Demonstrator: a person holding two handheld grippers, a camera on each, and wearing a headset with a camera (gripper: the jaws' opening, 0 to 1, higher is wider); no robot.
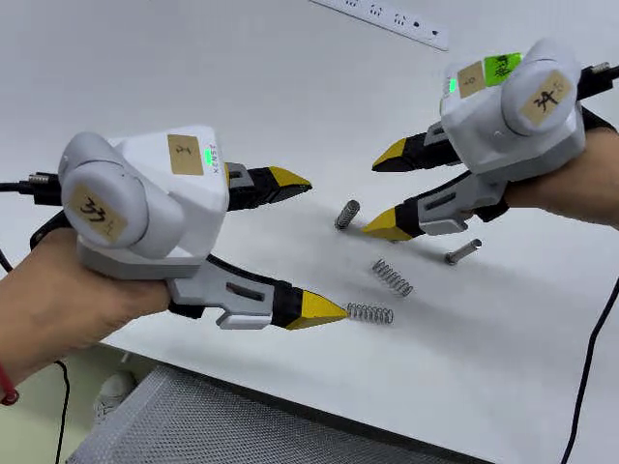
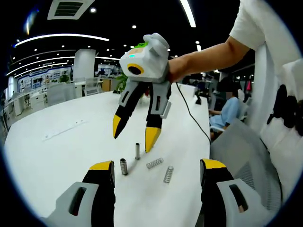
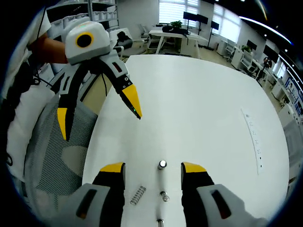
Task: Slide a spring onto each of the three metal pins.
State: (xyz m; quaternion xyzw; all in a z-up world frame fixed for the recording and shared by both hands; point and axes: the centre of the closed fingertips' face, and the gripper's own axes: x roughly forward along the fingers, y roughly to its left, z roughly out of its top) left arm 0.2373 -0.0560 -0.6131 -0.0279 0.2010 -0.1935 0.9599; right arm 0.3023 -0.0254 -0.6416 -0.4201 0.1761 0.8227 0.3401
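Note:
Both grippers hover open and empty over the white table [image 1: 242,77]. My left gripper [image 1: 317,246] is at the left, its lower tip close to a spring [image 1: 370,312] lying flat. A second loose spring [image 1: 393,277] lies just beyond, and a third coiled piece [image 1: 347,215] stands near the lower tip of my right gripper [image 1: 376,198]. A bare metal pin [image 1: 462,252] sits below the right gripper. The left gripper view has the pin [image 2: 137,151] upright, three springs [image 2: 155,163] around it and the right gripper [image 2: 133,138] above. In the right gripper view, a round-topped metal piece [image 3: 162,164] is between my jaws, beside a spring [image 3: 138,195].
A white power strip [image 1: 387,14] lies at the table's far edge. A grey mesh chair [image 1: 193,416] stands below the near edge. A black cable [image 1: 595,348] hangs at the right. People sit at desks in the background [image 2: 227,109].

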